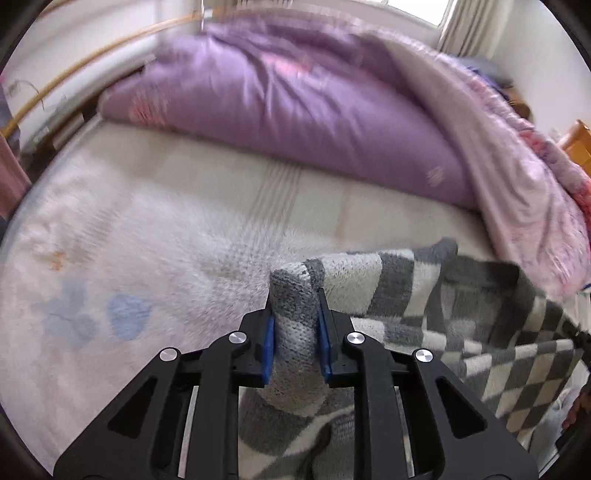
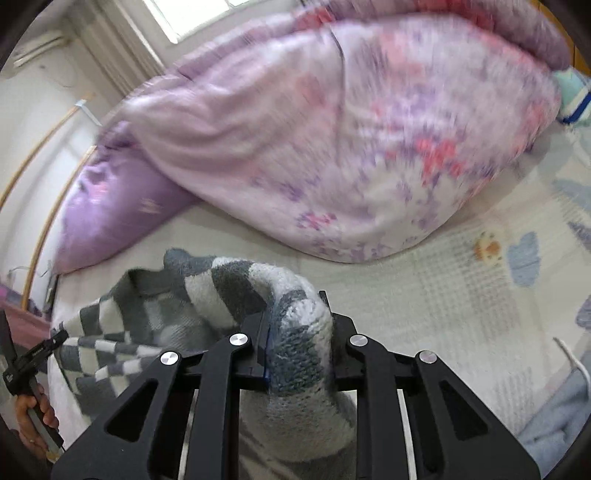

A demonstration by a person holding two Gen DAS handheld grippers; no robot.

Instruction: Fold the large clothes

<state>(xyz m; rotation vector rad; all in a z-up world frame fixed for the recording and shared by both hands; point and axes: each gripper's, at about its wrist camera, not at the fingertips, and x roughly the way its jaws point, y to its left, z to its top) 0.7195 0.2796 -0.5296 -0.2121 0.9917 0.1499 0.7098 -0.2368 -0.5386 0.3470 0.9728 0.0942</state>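
Grey and white squares cover the fuzzy garment (image 1: 424,302) that we are holding up over the bed. In the left wrist view, our left gripper (image 1: 295,332) sits at 6 o'clock, and its jaws are closed tight on a bunched corner of the cloth between the blue pads (image 1: 269,347). The rest of the cloth hangs away toward 3 o'clock. In the right wrist view, our right gripper (image 2: 297,339) also sits at 6 o'clock. Its jaws pinch another thick fold of the same garment (image 2: 207,288), which covers most of the right finger. From there the cloth stretches off toward 9 o'clock. At 8 o'clock in that view we see a hand (image 2: 35,417) holding the handle of the other gripper.

Under the cloth lies the pale bed sheet (image 1: 129,240). It has small blue hearts (image 1: 129,314) printed on it, at 8 o'clock in the left view. A light blue fuzzy cloth (image 2: 554,424) lies at 4 o'clock in the right view.

Farther back, a big purple quilt (image 1: 280,110) is heaped at 12 o'clock in the left view. A pink flowery quilt (image 2: 369,140) lies over it and fills the top of the right view. Behind them are a window (image 2: 192,18) and curtains (image 2: 122,48), at 11 o'clock. The pictures are a bit blurry.
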